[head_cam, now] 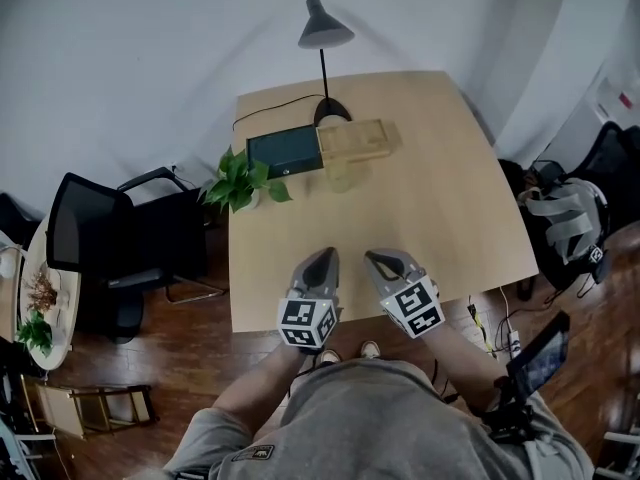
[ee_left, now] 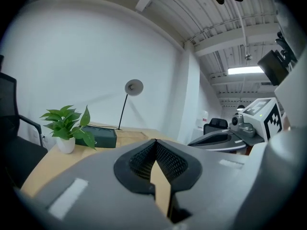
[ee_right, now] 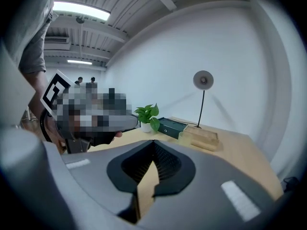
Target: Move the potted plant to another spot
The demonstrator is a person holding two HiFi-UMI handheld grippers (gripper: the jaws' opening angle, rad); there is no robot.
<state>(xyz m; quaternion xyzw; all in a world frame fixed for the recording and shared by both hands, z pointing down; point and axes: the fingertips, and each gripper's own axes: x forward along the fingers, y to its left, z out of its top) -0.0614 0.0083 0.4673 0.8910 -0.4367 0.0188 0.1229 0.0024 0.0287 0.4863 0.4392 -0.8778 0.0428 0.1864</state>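
A pale wooden surface stands against a white wall in a room with a wood floor, and a black chair sits at its left side. At the far end stands a grey desk lamp, and in front of it lie a dark green box and a light wooden box, which touch each other. The potted plant, in a small white pot, stands upright at the far left edge, just beside the green box's left end, with its leaves hanging out over the edge. The left gripper and the right gripper hover side by side over the near edge, well apart from the plant. On each, the fingers are closed tip to tip with nothing between them.
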